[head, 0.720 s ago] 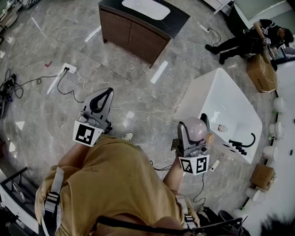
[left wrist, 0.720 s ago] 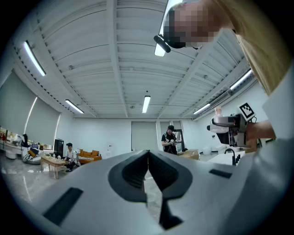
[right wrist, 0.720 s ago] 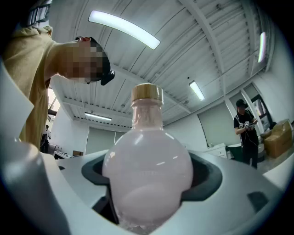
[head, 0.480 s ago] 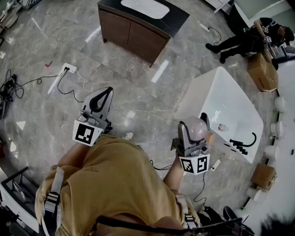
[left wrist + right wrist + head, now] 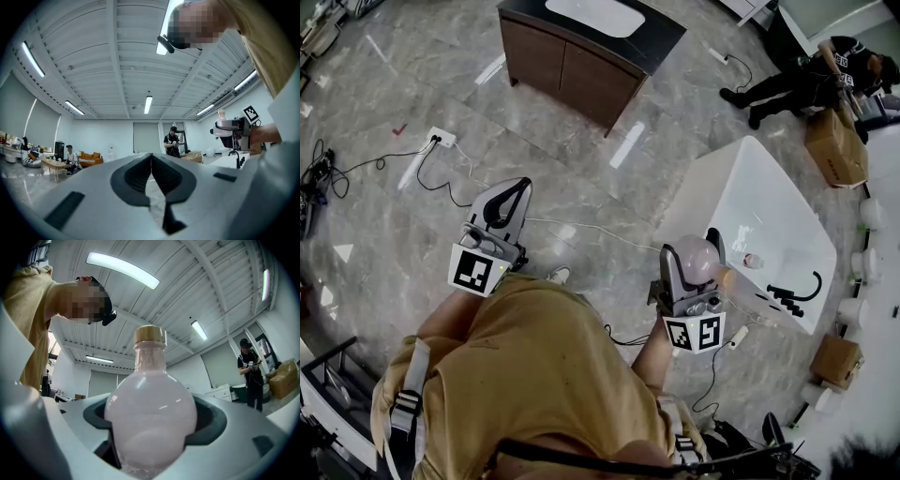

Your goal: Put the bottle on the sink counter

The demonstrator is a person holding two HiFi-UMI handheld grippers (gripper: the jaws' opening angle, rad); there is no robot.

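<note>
A round pink bottle (image 5: 694,260) with a tan cap (image 5: 150,335) sits between the jaws of my right gripper (image 5: 694,247), held in front of my body over the floor. In the right gripper view the bottle (image 5: 150,408) fills the gap of the gripper (image 5: 152,425), and both pads press on its sides. My left gripper (image 5: 508,194) is shut with nothing in it; its jaws (image 5: 151,161) meet in the left gripper view. The sink counter (image 5: 661,42), a dark wood cabinet with a white basin, stands far ahead across the marble floor.
A white bathtub (image 5: 741,178) with a black faucet (image 5: 797,289) stands close on my right, with a small bottle (image 5: 753,260) in it. A power strip (image 5: 441,141) and cables lie on the floor to the left. A person (image 5: 806,80) and cardboard boxes (image 5: 834,145) are at the far right.
</note>
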